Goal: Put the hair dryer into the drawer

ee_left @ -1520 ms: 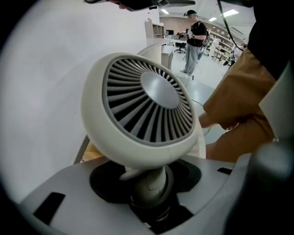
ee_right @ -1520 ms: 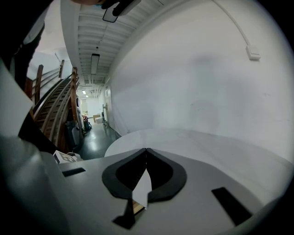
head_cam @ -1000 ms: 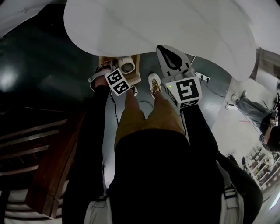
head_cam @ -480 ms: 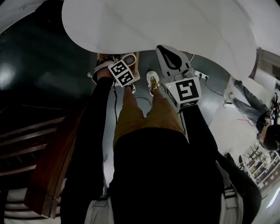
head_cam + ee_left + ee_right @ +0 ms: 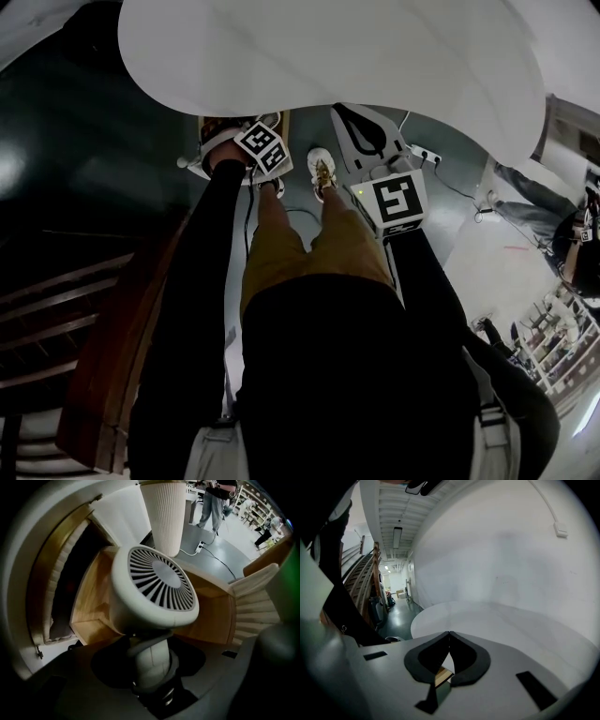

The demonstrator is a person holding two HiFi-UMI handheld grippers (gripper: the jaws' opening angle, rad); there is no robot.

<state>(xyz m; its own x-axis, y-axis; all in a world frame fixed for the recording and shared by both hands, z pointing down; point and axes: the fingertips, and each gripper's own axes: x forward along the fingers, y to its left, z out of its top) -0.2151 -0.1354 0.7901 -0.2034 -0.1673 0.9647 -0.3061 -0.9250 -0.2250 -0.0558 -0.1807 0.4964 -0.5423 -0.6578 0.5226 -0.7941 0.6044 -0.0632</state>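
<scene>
The white hair dryer point(image 5: 157, 585) fills the left gripper view with its round grille facing the camera. My left gripper point(image 5: 151, 670) is shut on its handle point(image 5: 152, 656). It hangs just above the open wooden drawer point(image 5: 86, 606), whose light wood floor and walls show on both sides. In the head view the left gripper point(image 5: 262, 148) hovers over that drawer point(image 5: 217, 127) under the table's edge, and its marker cube hides most of the dryer. My right gripper point(image 5: 359, 120) is held beside it, jaws shut point(image 5: 449, 633) and holding nothing.
A big round white table top point(image 5: 328, 56) overhangs the drawer, with its ribbed white pedestal point(image 5: 164, 513) just behind the dryer. The person's shoes point(image 5: 323, 171) stand by the drawer. A power strip with cable point(image 5: 422, 155) lies on the floor at right. Wooden stairs point(image 5: 103, 328) rise at left.
My left gripper has sunk toward the drawer with the hair dryer, tipping more steeply down; the dryer's grille is now hidden under the cube in the head view. The right gripper has stayed put.
</scene>
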